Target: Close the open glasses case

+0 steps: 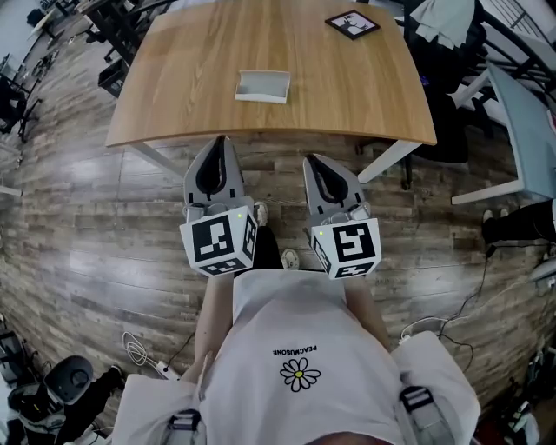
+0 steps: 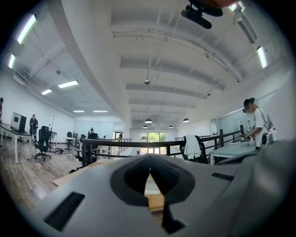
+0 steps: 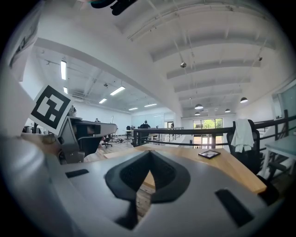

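The open white glasses case (image 1: 262,86) lies on the wooden table (image 1: 191,96), near its front edge and left of centre. Both grippers hang short of the table over the floor, pointing level toward it. My left gripper (image 1: 221,141) is shut with nothing in it, its tips just before the table edge and below the case. My right gripper (image 1: 310,160) is shut and empty too, a little further back. In the left gripper view the jaws (image 2: 150,158) meet, and the pale case (image 2: 151,184) shows through the gap below them. The right gripper (image 3: 149,155) faces the table (image 3: 231,169).
A black framed marker card (image 1: 352,23) (image 3: 209,154) lies at the table's far right. Office chairs with draped clothes (image 1: 443,35) stand right of the table, and another desk (image 1: 526,113) beyond them. Cables and gear (image 1: 52,391) lie on the wood floor around the person.
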